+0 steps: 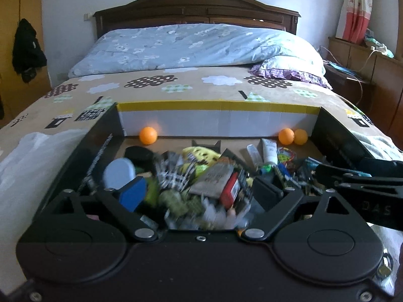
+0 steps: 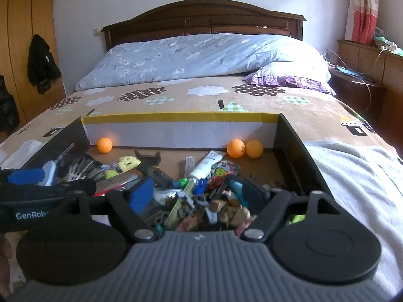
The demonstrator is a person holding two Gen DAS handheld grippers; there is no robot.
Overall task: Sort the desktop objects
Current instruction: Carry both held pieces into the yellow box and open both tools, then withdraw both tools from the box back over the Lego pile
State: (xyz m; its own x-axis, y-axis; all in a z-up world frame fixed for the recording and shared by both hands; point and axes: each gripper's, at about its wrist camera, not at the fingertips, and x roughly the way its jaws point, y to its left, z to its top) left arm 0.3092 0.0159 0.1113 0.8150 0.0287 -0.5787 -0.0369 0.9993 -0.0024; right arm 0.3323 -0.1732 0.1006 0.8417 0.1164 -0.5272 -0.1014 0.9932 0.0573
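We see a shallow cardboard box point(image 1: 216, 123) lying on a bed point(image 1: 176, 85), and both tongs hang over its near end, pointing toward the far white wall with its yellow tape rim. The left gripper point(image 1: 201, 188) has its fingers spread wide, with nothing between them but the blurred jumble of small objects point(image 1: 201, 176) heaped just ahead and below; its blue-padded left finger point(image 1: 133, 191) sits beside a pale blue oval lid point(image 1: 119, 172). The right gripper point(image 2: 199, 196) is likewise spread apart, its blue pad point(image 2: 142, 193) at the left edge of the same jumble point(image 2: 201, 196), pinching nothing. Ahead of the left tongs, a little to the right, a red and black packet point(image 1: 234, 186) lies tilted on the pile, and further on a white tube point(image 1: 269, 151) stands against the clutter; from the right tongs that tube point(image 2: 206, 163) lies straight ahead, slanting. At the far wall, one orange ball point(image 1: 148, 135) rests ahead and to the left of both tongs, and a pair of orange balls point(image 1: 293, 136) touch each other at the far right corner point(image 2: 244, 148). The right tool's black arm point(image 1: 365, 176) enters the left camera's view from the right, and the left tool point(image 2: 37, 188) shows at the left of the right camera's view, so the two tongs hang side by side. A folded blue floral quilt point(image 1: 191, 45) lies beyond the box, near the headboard.
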